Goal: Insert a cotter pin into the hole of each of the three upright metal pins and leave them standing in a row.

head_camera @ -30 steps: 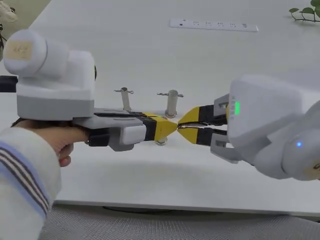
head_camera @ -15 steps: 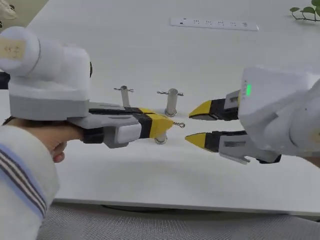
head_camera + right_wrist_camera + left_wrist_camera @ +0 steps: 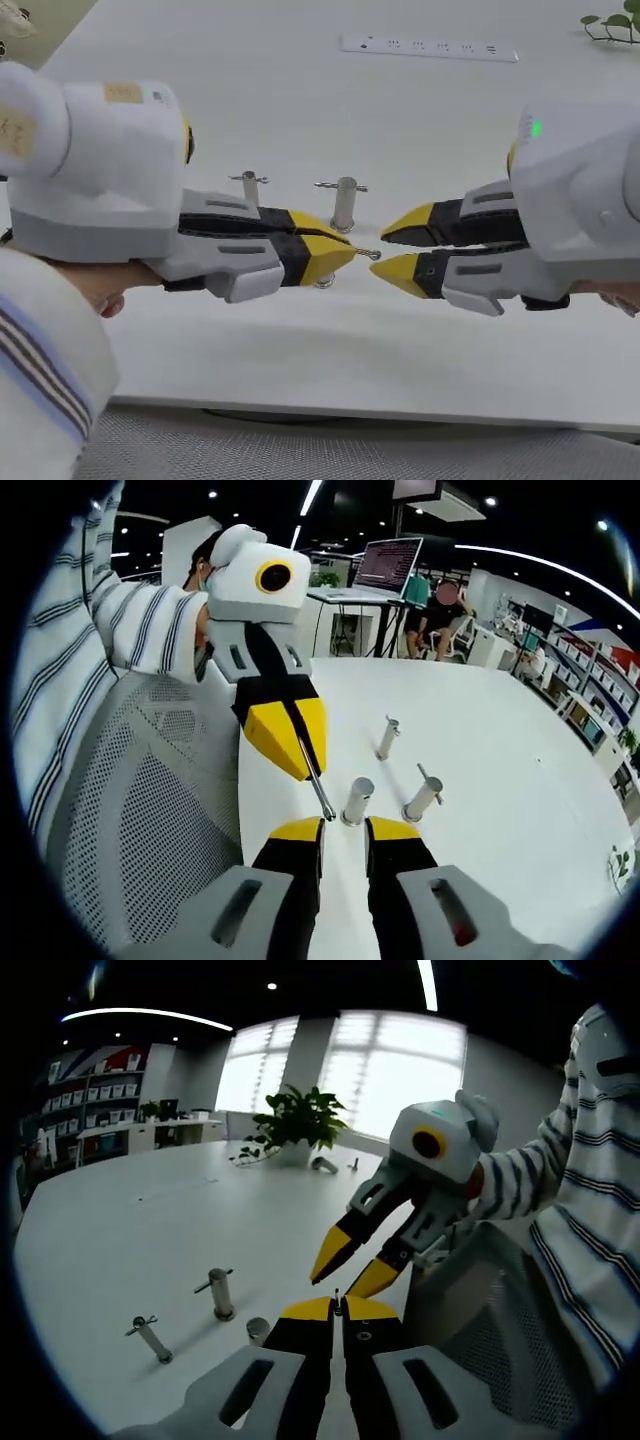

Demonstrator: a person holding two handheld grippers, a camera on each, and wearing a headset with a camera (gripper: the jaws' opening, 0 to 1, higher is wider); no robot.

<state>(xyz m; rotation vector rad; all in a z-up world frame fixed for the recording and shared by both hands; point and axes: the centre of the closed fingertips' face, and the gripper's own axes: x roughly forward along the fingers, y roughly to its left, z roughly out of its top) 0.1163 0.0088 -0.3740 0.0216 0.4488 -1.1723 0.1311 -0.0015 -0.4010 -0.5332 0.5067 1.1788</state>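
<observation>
My left gripper (image 3: 345, 253) is shut on a thin cotter pin (image 3: 366, 254), whose looped end sticks out to the right. Facing it, my right gripper (image 3: 381, 252) stands open, its yellow tips just off the loop. Two upright metal pins (image 3: 250, 192) (image 3: 345, 203) at the back each carry a cotter pin through the top. The third metal pin (image 3: 322, 281) stands under the left gripper's tips, mostly hidden. In the right gripper view this bare pin (image 3: 357, 800) stands just beyond the open right gripper (image 3: 346, 830), and the held cotter pin (image 3: 318, 784) slants down beside it.
A white power strip (image 3: 430, 47) lies at the far side of the white table (image 3: 300, 360), and a plant (image 3: 612, 24) is at the far right corner. The table's front edge runs close below both grippers. A mesh chair (image 3: 170, 820) is behind.
The right gripper, shut tip to tip against the left one a second ago, has opened and drawn back to the right. The cotter pin stayed in the left gripper.
</observation>
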